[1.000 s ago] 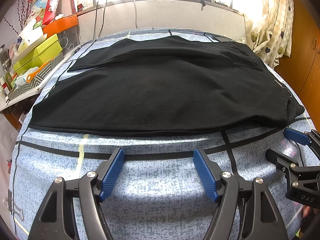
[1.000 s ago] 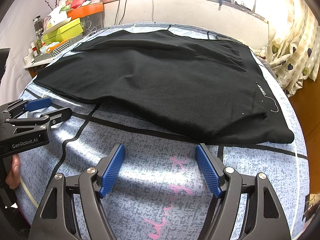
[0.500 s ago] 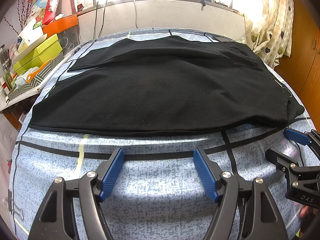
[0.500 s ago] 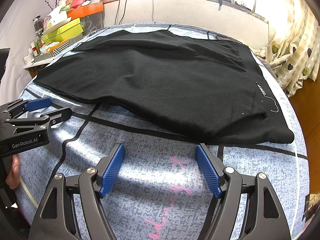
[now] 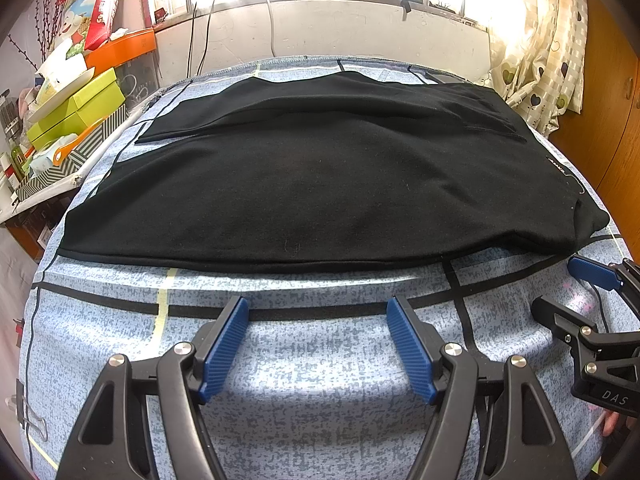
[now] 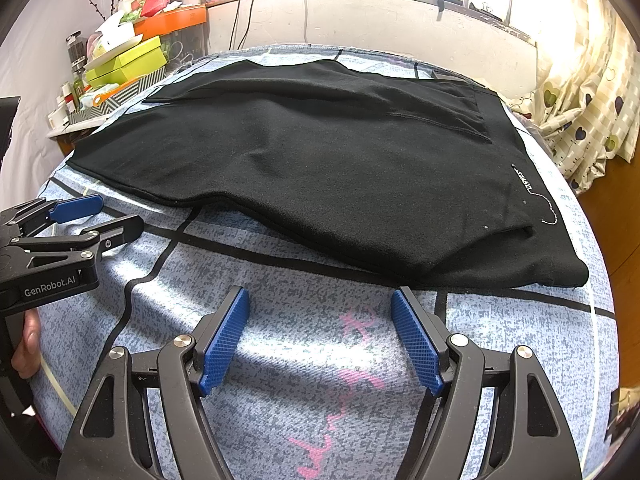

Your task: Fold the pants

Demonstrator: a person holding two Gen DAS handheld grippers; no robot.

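Since nothing has shifted over the last second, the pants [image 5: 320, 184] lie flat on the bed [image 5: 304, 412], both hand-held grippers, left [image 5: 318, 344] and right [image 6: 320, 340], spread and empty; folding seems unstarted.

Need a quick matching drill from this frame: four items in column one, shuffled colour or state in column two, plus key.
Column one:
1. pants
2. left gripper
3. box on the side shelf
4. curtain

Column two:
A. lime green
B. black, spread flat on the bed cover
C. cream with heart print
D. open, holding nothing

Pairs: 1-B, 2-D, 3-A, 4-C
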